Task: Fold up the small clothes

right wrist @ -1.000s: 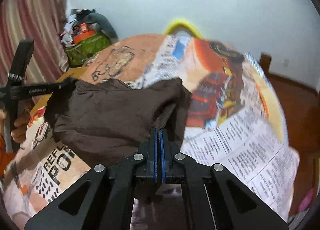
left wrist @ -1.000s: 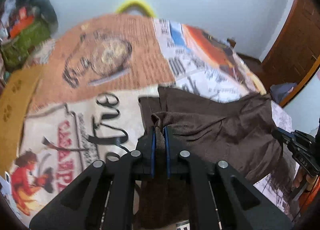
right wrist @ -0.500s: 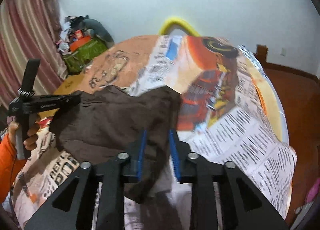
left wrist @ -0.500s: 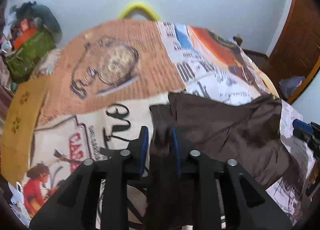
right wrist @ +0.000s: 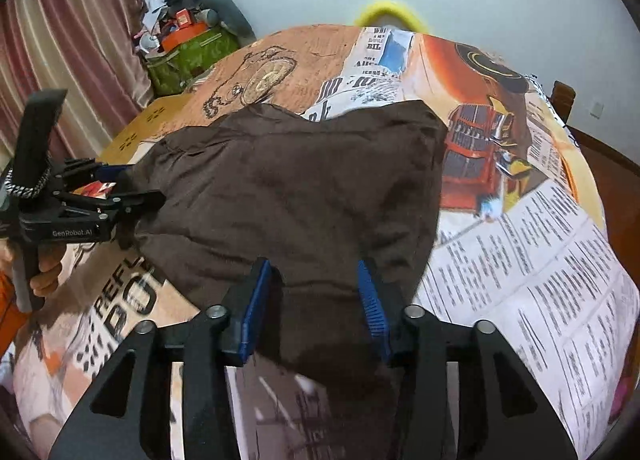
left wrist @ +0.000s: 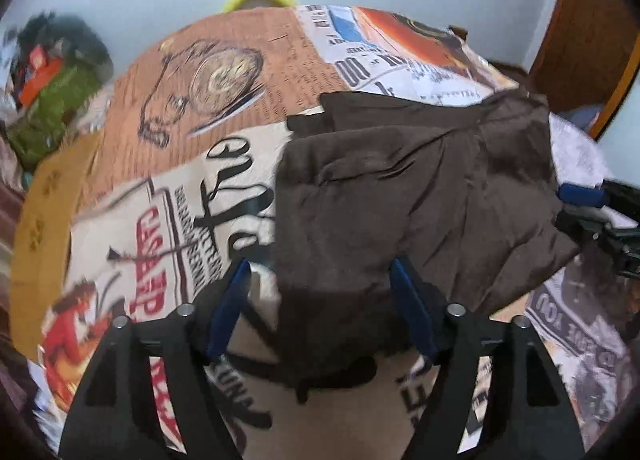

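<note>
- A second ago both claws pinch the near edge of the brown garment [left wrist: 400,188] with their blue pads shut tight; now both have let go.
- The left claw [left wrist: 320,300] has its jaws opening wide. The cloth's near-left edge lies between the blue pads [left wrist: 226,308], but neither pad presses on it, so nothing is gripped.
- The right claw [right wrist: 316,300] has its jaws opening too, less far. The garment's near-right edge sits loosely in the gap, and its pads [right wrist: 370,300] stand clear of the fabric.
- The garment rests on the printed cloth [right wrist: 540,260] covering the desk, lying between the two claws as a broad, doubled-over brown slab. It no longer hangs bunched from the pads as it did before the release.
- In the right wrist view the left claw [right wrist: 132,196] shows at the cloth's left side, held by the person's hand [right wrist: 44,272]; in the left wrist view the right claw [left wrist: 588,212] sits at the cloth's right edge.
- My reading: one fold is just laid down and released. The surface is wrinkled and the far edge uneven, so it probably needs smoothing or a further fold before the piece counts as done.
</note>
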The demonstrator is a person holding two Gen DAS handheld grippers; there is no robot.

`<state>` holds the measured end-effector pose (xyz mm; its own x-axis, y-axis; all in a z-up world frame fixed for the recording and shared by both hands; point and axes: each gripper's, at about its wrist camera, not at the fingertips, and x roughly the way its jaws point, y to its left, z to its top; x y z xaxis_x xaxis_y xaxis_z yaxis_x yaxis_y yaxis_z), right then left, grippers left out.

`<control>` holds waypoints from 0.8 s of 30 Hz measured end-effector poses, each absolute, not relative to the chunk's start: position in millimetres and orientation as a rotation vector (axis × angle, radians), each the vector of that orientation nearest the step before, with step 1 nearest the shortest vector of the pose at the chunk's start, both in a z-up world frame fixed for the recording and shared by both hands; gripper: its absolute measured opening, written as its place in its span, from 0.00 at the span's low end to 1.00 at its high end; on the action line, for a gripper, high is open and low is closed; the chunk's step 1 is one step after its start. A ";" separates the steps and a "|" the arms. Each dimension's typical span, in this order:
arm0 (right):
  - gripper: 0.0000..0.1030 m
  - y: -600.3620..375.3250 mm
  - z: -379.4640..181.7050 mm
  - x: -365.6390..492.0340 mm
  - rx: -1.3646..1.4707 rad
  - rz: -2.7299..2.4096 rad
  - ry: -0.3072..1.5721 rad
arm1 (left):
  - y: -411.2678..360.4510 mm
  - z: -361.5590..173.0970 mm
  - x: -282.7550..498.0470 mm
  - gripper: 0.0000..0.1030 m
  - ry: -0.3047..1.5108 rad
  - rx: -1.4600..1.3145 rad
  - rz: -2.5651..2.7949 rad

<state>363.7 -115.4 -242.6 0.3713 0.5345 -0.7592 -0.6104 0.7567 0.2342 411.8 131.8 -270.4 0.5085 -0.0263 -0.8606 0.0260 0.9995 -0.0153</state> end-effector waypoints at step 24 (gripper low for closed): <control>0.64 -131.0 -254.9 414.2 0.130 0.670 0.943 | 145.5 -299.1 488.5 0.72 1.158 -0.311 -0.198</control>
